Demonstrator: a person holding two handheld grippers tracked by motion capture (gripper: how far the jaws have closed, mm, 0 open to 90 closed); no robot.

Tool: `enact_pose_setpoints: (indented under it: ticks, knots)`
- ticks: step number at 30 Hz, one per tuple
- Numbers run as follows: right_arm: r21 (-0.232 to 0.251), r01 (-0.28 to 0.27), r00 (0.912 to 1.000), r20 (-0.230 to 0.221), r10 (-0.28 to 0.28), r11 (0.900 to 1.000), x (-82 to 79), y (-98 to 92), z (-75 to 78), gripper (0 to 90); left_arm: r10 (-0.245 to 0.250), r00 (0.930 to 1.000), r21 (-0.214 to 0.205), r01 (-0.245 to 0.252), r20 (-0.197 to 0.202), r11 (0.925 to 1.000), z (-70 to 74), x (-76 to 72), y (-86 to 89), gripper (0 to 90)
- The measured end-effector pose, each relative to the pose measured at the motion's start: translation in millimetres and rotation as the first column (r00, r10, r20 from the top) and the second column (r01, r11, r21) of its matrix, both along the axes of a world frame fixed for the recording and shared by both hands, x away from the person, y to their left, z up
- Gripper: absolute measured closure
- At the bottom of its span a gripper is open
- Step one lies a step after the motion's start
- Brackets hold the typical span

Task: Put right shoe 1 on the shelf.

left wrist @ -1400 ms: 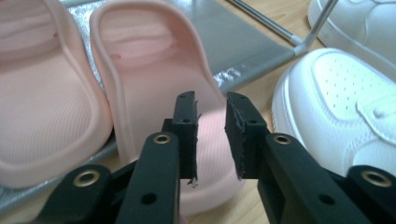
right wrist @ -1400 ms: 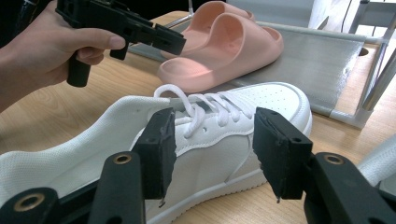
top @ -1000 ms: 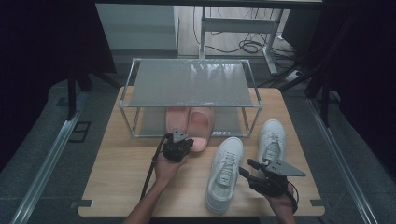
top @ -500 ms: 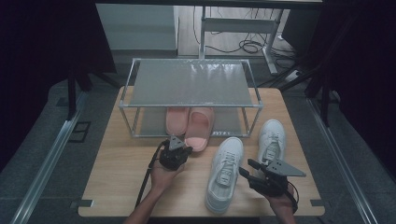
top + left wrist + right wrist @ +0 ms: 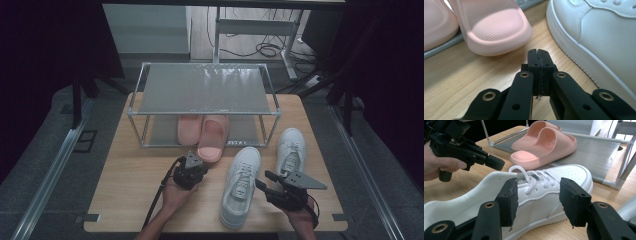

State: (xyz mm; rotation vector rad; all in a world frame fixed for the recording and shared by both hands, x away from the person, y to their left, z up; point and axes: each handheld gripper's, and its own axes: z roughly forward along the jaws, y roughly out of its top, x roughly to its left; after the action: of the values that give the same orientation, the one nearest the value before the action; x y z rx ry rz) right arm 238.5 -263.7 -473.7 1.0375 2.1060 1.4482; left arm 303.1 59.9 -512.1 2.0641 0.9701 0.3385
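Where wooden table [image 5: 130, 190] ends, grey floor [image 5: 45, 165].

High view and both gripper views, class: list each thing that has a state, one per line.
Left gripper: shut, empty.
Right gripper: open, facing the near sneaker.
Near sneaker: upright, laced.
Far sneaker: upright on table.
Pink slides: on rack's lower shelf, one overhanging.
Rack: top shelf bare.

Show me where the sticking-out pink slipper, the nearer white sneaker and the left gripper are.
pink slipper [image 5: 496, 30], left gripper view, textured footbed.
white sneaker [image 5: 241, 187], high view, laces.
left gripper [image 5: 539, 53], left gripper view, shut jaw tips.
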Motion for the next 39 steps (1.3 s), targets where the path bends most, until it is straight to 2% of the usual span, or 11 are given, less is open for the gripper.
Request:
enact_pose_setpoints:
  ticks: [4, 11, 20, 25, 39]
  knots:
    - [-0.002, 0.003, 1.0, 0.003, -0.003, 1.0, 0.0, -0.9, 0.6, 49.5, -0.003, 0.9999, 0.001, 0.003, -0.014, 1.0, -2.3, 3.3, -0.3, 89.7]
    - [-0.003, 0.004, 1.0, -0.001, -0.004, 1.0, 0.6, -0.7, -0.6, 49.5, -0.016, 0.9996, 0.029, 0.016, -0.024, 0.9995, -7.8, 10.7, -7.7, 89.6]
    - [0.0, 0.009, 1.0, 0.002, -0.009, 1.0, 0.4, -2.7, 0.2, 49.5, -0.017, 0.9998, 0.077, 0.018, -0.009, 0.9969, -5.7, 21.3, -11.8, 89.5]
    - [-0.003, 0.006, 1.0, 0.002, -0.006, 1.0, 0.4, -1.5, -0.1, 49.5, -0.012, 0.9997, 0.069, 0.013, -0.02, 0.9976, -7.2, 28.5, -12.7, 89.6]
    - [-0.003, 0.004, 1.0, 0.001, -0.004, 1.0, 0.4, -0.9, -0.6, 49.5, -0.004, 0.9998, 0.073, 0.006, -0.017, 0.9974, -6.5, 38.9, -19.9, 89.6]
